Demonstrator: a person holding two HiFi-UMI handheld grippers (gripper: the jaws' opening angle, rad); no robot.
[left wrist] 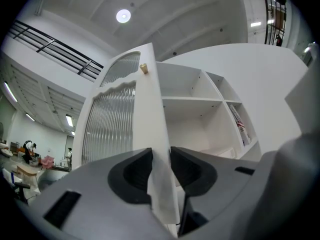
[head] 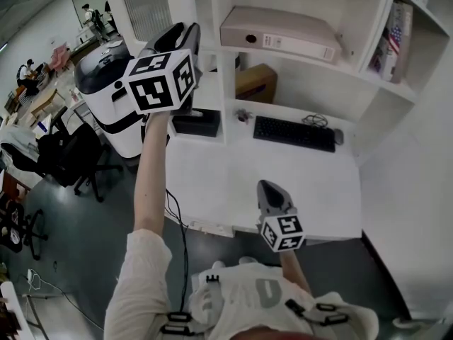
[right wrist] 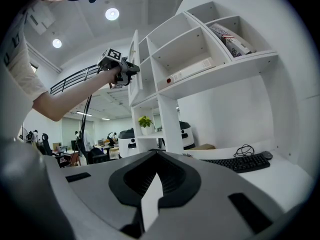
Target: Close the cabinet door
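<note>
My L gripper (left wrist: pixel 160 153) is up at arm's length, its two dark jaws clamped on the free edge of the white cabinet door w/ ribbed glass panel (left wrist: pixel 112 129), one pad on each face of that edge. The door stands swung out from the white shelf unit (left wrist: pixel 200 114), partly open. A small brass knob (left wrist: pixel 143 68) shows farther along the same edge in the L gripper view. My R gripper (right wrist: pixel 156 156) sits low, close to my body, over the white desk (head: pixel 233 183), jaws pressed together w/ nothing btwn them, pointing toward the shelves. A black keyboard (head: pixel 294 133) lies at the back of the desk. On the shelf above it lies a flat beige box file (head: pixel 276 34); upright books (head: pixel 393 41) stand in the cubby to its right.
</note>
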